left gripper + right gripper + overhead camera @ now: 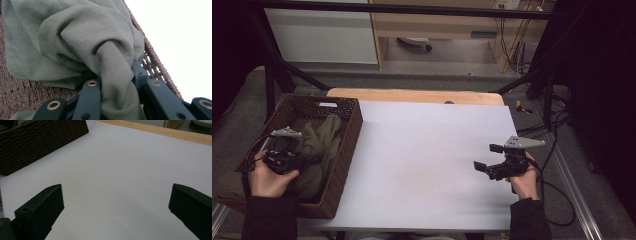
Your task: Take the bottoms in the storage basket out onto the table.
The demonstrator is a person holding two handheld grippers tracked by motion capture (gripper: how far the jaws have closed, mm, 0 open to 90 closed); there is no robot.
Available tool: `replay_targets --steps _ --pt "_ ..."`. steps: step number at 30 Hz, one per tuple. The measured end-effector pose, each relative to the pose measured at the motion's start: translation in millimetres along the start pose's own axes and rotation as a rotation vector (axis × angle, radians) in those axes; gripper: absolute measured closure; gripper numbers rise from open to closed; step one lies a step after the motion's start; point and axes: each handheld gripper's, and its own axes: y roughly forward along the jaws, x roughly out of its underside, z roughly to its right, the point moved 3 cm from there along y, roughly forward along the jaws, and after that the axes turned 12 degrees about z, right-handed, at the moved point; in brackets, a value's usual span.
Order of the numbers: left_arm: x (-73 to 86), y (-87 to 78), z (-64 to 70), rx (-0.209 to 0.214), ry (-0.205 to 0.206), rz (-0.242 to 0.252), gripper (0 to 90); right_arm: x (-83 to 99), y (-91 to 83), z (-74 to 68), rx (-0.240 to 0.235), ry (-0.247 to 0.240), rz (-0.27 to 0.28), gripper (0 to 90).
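Item 1, olive cloth: bunched in the wicker basket at the table's 9 o'clock edge. One thick fold runs down between the jaws of your left gripper.

Item 2, left gripper: over the basket's near half, jaws pinching that fold of cloth from both sides; grip looks full rather than a fingertip nip.

Item 3, right gripper: above the white table toward 3 o'clock, jaws spread wide with nothing between them, pointing toward 9 o'clock across bare surface.

Item 4, step in hand: by the look of it, you have the cloth seized and are about to draw it out of the basket.

Item 5, next move: lift high enough that the hanging bulk clears the basket wall at its 3 o'clock side, then carry toward table centre. The weave may snag loose fabric, so raise straight first. Your open right gripper is placed to take a free edge once the cloth arrives.
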Motion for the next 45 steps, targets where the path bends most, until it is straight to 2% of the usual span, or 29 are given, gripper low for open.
replay_targets --steps 6,8,17,26,45 --pt "-3.1 -5.4 2.2 -0.006 0.004 0.013 74.4 0.4 0.5 0.2 0.001 -0.004 -0.002 0.5" --pt "-4.6 -7.3 3.9 -0.01 0.019 0.015 74.3 0.4 0.6 0.0 0.001 -0.001 -0.002 0.5" --pt "-10.2 -13.6 8.5 -0.02 0.036 0.041 74.5 0.8 1.0 0.4 0.001 -0.005 -0.007 0.5" --pt "-19.5 -20.3 10.0 -0.018 0.036 0.074 74.5 2.0 2.3 0.8 0.003 -0.005 -0.012 0.5" --pt "-38.4 -29.4 14.6 -0.026 0.07 0.094 74.5 1.1 0.4 0.9 0.003 -0.002 -0.006 0.5"
